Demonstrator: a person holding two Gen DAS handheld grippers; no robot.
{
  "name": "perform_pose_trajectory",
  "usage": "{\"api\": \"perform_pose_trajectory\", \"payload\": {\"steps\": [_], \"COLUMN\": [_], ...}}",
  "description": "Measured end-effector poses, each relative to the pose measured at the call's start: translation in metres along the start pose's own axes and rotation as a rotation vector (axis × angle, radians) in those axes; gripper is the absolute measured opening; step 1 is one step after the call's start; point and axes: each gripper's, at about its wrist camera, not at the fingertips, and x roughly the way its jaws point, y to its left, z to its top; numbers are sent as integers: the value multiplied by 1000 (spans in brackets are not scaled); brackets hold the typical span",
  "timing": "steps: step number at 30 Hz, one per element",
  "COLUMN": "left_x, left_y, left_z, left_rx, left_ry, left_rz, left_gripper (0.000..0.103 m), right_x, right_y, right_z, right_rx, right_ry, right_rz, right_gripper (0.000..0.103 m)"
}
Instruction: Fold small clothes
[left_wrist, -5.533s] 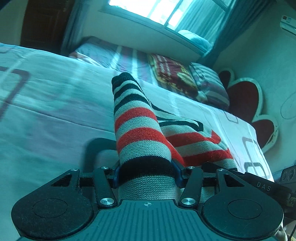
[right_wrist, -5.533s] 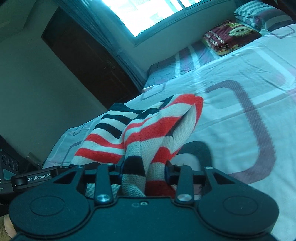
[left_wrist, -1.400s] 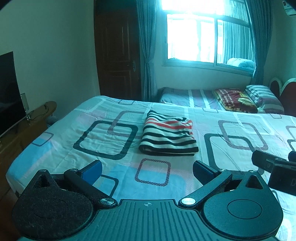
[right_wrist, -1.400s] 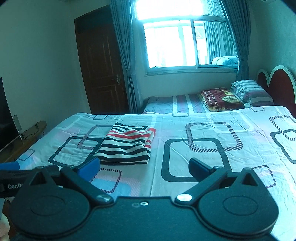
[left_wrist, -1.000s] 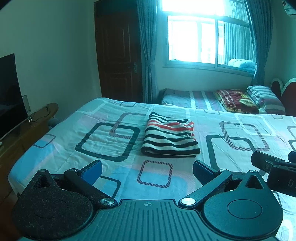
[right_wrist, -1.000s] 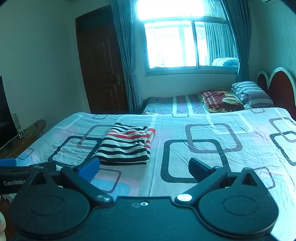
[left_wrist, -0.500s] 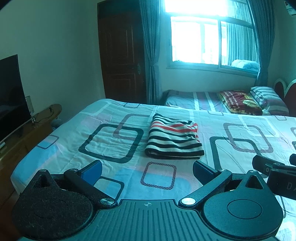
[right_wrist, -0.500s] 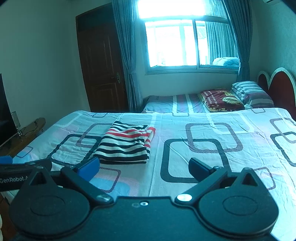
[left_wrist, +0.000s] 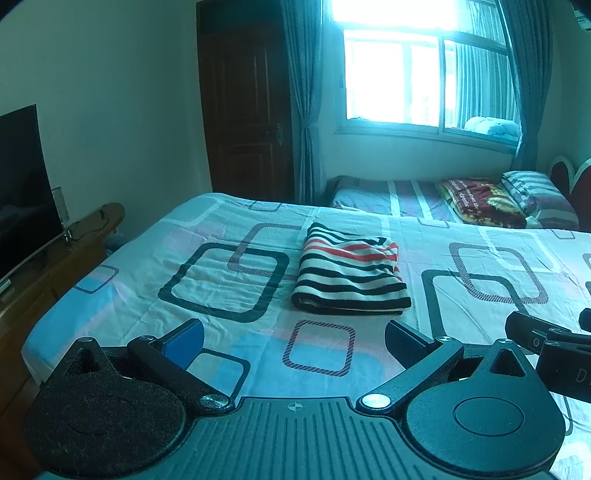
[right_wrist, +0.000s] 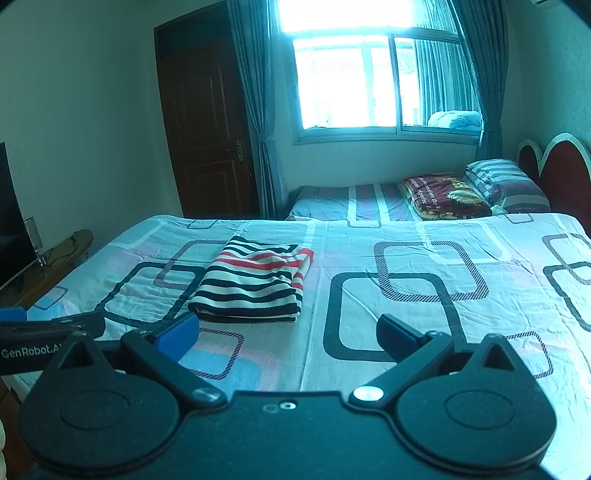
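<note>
Striped knit garment in black, white and red (left_wrist: 351, 275) lies folded into a neat rectangle on the bed's patterned sheet (left_wrist: 221, 280), at about twelve o'clock from the left tool (left_wrist: 293, 334) and eleven o'clock from the right tool (right_wrist: 286, 330), well apart from both. Each tool has its jaws spread wide and holds nothing; the right one's body shows at three o'clock in the left view, and the left one's at nine o'clock in the right view. Beyond the garment, a second bed (right_wrist: 351, 201) with a dark red blanket (right_wrist: 443, 195) sits under the bright window (right_wrist: 369, 79).

The fold looks finished, so the step in hand is likely backing away; doing it well means keeping both tools clear of the bundle so its edges are not dragged.

Compared with 5.5 seconds ago, when each tool pinched the cloth, both have let go and stand farther off.
</note>
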Motion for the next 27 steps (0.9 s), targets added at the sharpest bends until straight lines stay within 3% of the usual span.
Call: {"api": "perform_pose_trajectory", "payload": {"steps": [27], "left_x": [10], "left_y": [-3], "left_z": [0], "left_rx": [9], "left_ry": [17], "left_rz": [-6], "left_gripper": [103], "right_x": [11], "right_y": [0], "right_z": [1], "right_rx": [-3], "right_ry": [17], "right_rz": [14], "right_gripper": [102]}}
